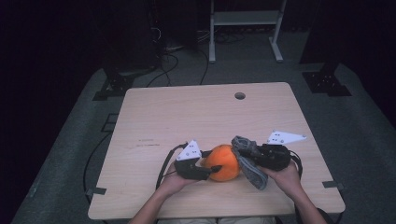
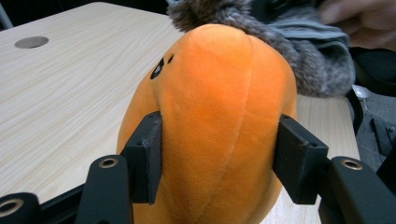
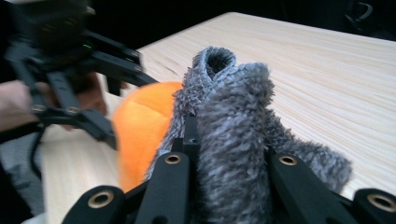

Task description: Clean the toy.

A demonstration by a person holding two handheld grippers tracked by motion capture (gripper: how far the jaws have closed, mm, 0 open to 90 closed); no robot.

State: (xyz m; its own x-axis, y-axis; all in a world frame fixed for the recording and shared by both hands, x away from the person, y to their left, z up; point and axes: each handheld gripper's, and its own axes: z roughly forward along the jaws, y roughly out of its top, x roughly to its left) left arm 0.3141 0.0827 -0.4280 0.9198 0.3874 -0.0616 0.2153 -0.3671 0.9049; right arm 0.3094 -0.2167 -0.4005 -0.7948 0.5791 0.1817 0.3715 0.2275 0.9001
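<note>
At the near edge of a pale wooden table (image 1: 196, 112), a person works two hand-held grippers against each other. The left gripper (image 1: 205, 169) is clamped on an orange plush toy (image 1: 223, 162), its black pads (image 2: 145, 156) pressing into the soft sides so that the fabric bulges between them; two small dark marks show on the toy's upper left in the left gripper view. The right gripper (image 1: 247, 151) grips a bunched grey fuzzy cloth (image 1: 248, 161), the jaws closed tight on its folds, with one loose end hanging toward the near edge. Toy and cloth sit in the middle of the near side of the table, touching, the cloth just right of the toy. A round hole (image 1: 240, 95) marks the far side of the tabletop. Dark carpet and cables lie beyond.
</note>
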